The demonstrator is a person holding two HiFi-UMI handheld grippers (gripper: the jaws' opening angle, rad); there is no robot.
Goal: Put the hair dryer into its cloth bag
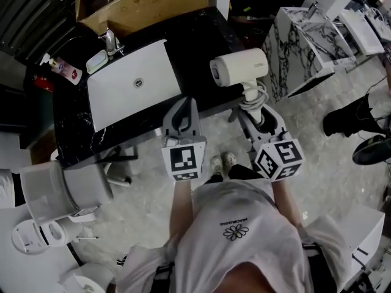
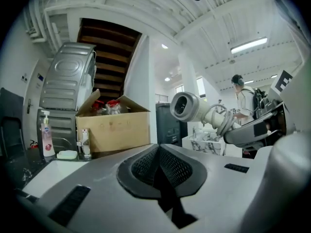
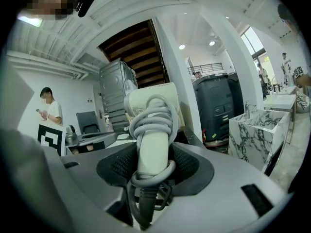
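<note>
Right hand-held gripper [image 1: 256,118] is clamping the hair dryer [image 1: 239,67] by its cord-wrapped handle. Left hand-held gripper [image 1: 183,113], at its 9 o'clock, is riding shut, empty. Hold firm; cloth bag unseen.

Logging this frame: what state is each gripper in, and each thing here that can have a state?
Left gripper: shut, nothing between the jaws.
Right gripper: shut on the dryer's handle.
Hair dryer: held in the air by its handle, barrel on top.
Cord: wound round the handle.
Cardboard box: flaps open, things inside.
Cloth bag: not in any view.
</note>
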